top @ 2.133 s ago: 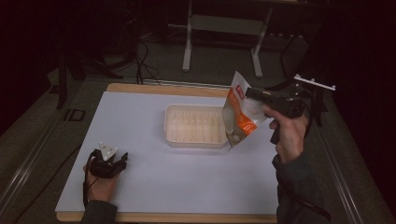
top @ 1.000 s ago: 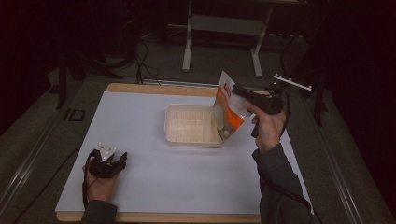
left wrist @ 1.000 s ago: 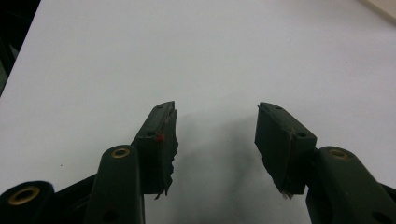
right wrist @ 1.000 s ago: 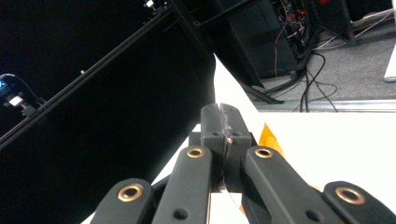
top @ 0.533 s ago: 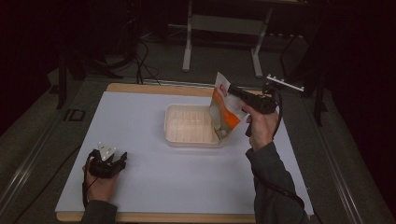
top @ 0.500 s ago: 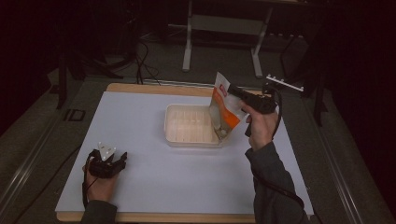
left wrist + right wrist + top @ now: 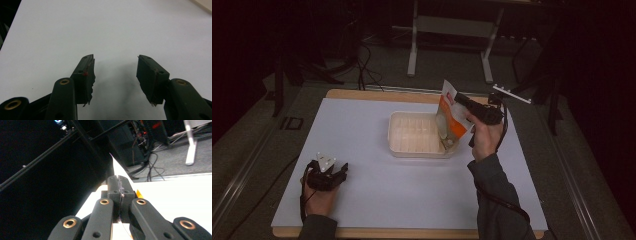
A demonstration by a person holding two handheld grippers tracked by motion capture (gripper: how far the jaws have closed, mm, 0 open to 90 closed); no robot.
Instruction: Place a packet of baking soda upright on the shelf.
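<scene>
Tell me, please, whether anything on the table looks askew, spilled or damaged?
Nothing is spilled. The orange and white pouch hangs tilted over the right end of the plastic tray, pinched at its top by the right gripper. The left gripper's pads look frayed at their edges.

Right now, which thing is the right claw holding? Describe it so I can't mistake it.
On the white table, find the pale plastic tray near the far middle. At its right end an orange and white pouch stands tilted, pinched at its top edge by the right claw. It is the one coloured, flat, printed item there.
</scene>
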